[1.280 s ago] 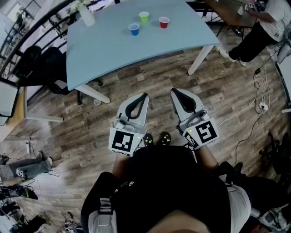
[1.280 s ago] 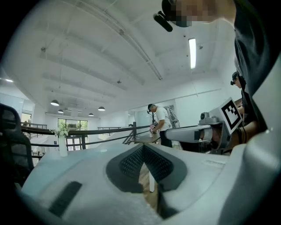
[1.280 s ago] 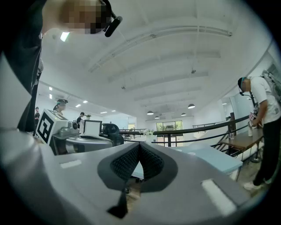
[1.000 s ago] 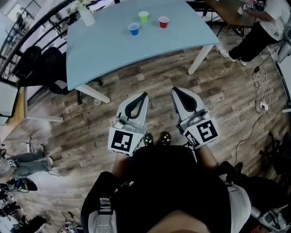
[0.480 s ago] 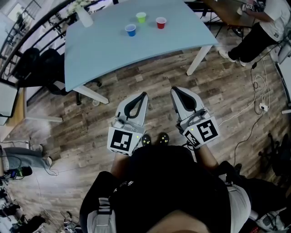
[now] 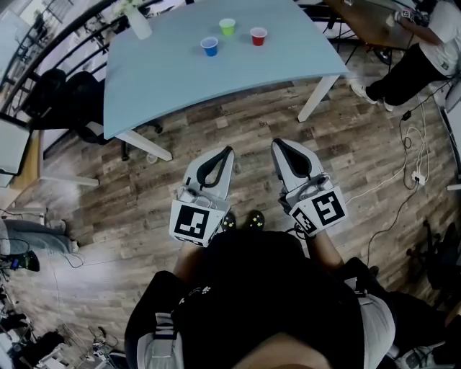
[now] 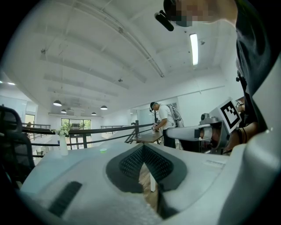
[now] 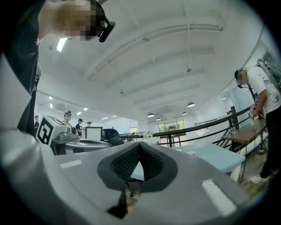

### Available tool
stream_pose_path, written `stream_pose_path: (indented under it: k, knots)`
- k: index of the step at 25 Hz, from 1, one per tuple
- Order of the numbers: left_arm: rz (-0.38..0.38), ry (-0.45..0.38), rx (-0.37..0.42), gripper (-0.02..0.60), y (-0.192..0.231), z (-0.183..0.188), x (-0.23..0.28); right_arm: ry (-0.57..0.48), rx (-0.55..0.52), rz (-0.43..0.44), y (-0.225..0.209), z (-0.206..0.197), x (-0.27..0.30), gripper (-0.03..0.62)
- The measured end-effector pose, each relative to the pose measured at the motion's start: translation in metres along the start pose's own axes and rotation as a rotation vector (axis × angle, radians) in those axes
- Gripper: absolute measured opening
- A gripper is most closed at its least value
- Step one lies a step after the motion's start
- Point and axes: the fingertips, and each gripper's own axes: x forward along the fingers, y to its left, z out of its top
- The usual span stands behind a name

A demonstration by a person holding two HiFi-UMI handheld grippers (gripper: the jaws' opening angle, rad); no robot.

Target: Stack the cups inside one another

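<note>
Three small cups stand apart on the far part of a light blue table [image 6: 166, 79]: a blue cup [image 6: 209, 47], a green cup [image 6: 227, 27] and a red cup [image 6: 258, 36]. Both grippers hang level over the wooden floor, well short of the table. My left gripper [image 6: 229, 150] is shut with nothing in it, and its jaws meet at the tip [image 7: 143, 146]. My right gripper [image 6: 276, 143] is likewise shut and empty [image 8: 139, 144]. The green cup [image 7: 103, 150] shows faintly on the tabletop in the left gripper view.
A white vase [image 6: 137, 21] stands at the table's far left corner. Black chairs [image 6: 65, 97] sit left of the table. A person [image 6: 425, 43] stands at a wooden table at the upper right. Cables [image 6: 414, 169] lie on the floor at the right.
Both grippers stay shut and side by side. The view has drifted slightly over the floor, and a bystander's legs at the lower left have slid out of the picture.
</note>
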Motion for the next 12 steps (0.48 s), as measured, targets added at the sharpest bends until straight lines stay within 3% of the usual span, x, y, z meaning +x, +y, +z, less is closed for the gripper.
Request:
stream_pose_path:
  k: [12]
  knots:
    - [0.074, 0.032, 0.013, -0.014, -0.013, -0.011, -0.010, -0.003, 0.027, 0.058, -0.004, -0.006, -0.014, 0.011]
